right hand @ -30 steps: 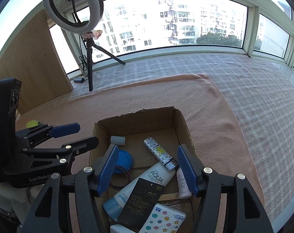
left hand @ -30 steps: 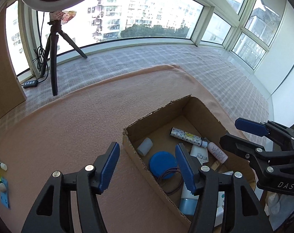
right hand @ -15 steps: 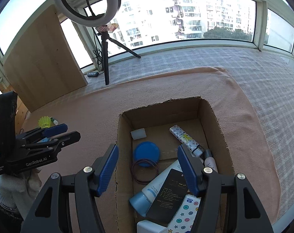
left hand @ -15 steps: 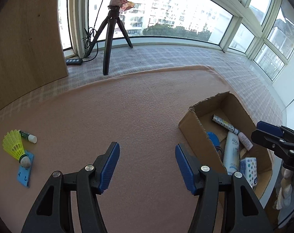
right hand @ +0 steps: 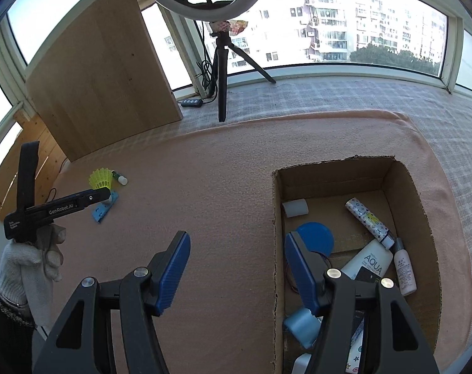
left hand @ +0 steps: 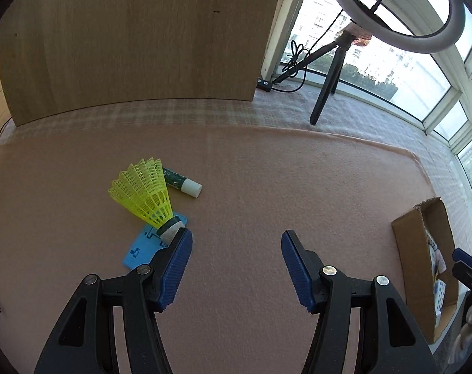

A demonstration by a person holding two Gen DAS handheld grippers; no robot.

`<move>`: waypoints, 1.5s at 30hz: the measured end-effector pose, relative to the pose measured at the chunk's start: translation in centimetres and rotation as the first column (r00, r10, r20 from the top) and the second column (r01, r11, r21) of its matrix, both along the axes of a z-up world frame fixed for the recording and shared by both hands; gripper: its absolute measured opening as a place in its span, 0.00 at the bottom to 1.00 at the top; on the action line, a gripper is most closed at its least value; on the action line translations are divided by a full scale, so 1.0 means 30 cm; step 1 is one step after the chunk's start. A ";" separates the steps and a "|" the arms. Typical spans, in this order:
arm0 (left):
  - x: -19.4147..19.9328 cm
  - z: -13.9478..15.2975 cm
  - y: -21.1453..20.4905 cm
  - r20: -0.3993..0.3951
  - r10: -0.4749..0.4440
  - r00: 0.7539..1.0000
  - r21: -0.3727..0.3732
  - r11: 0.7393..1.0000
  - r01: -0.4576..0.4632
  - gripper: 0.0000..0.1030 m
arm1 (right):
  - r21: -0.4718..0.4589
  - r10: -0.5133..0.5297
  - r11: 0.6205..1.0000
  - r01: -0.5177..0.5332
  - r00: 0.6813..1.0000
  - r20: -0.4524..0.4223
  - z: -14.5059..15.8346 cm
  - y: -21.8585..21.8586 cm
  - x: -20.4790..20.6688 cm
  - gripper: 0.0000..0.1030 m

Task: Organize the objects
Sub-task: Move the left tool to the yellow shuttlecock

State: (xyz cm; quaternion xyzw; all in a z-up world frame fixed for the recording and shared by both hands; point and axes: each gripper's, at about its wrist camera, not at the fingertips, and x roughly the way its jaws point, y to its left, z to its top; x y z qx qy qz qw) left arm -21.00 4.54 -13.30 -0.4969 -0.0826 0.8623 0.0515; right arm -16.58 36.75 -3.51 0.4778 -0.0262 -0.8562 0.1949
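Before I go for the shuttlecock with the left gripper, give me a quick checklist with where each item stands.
1. Left gripper open, nothing between its fingers: ok.
2. Shuttlecock centred between the fingers: not ok, it lies beside the left finger.
3. Shuttlecock free to lift: cannot tell, it rests on a blue card and against a glue stick.
4. Room left in the box: ok.
5. Right gripper out of the way, open over the box edge: ok.
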 end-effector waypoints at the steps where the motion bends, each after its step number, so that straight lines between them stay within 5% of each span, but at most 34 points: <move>1: -0.010 -0.001 -0.043 -0.001 0.020 1.000 -0.006 1.000 -0.020 0.61 | 0.002 0.004 1.000 -0.004 1.000 0.003 -0.004 -0.014 0.003 0.57; 9: -0.105 -0.021 -0.345 0.012 0.192 0.981 0.003 0.981 -0.192 0.61 | 0.022 0.013 1.000 -0.013 1.000 0.024 -0.032 -0.086 0.031 0.57; 19: -0.226 -0.119 -0.499 0.104 0.244 0.964 0.183 0.948 -0.260 0.61 | 0.067 0.004 0.998 -0.009 0.998 0.062 -0.066 -0.101 0.059 0.57; 25: -0.253 -0.167 -0.421 0.152 0.139 0.979 0.198 0.966 -0.168 0.61 | 0.073 -0.015 0.997 0.011 0.998 0.060 -0.060 -0.087 0.056 0.57; 35: -0.227 -0.135 -0.231 0.107 -0.020 0.994 0.181 0.983 0.000 0.60 | 0.067 -0.006 0.998 0.001 0.997 0.073 -0.072 -0.099 0.050 0.57; 45: -0.144 -0.098 -0.018 0.093 -0.195 0.976 0.212 0.962 0.172 0.54 | 0.066 0.013 0.998 -0.019 0.997 0.081 -0.080 -0.116 0.064 0.57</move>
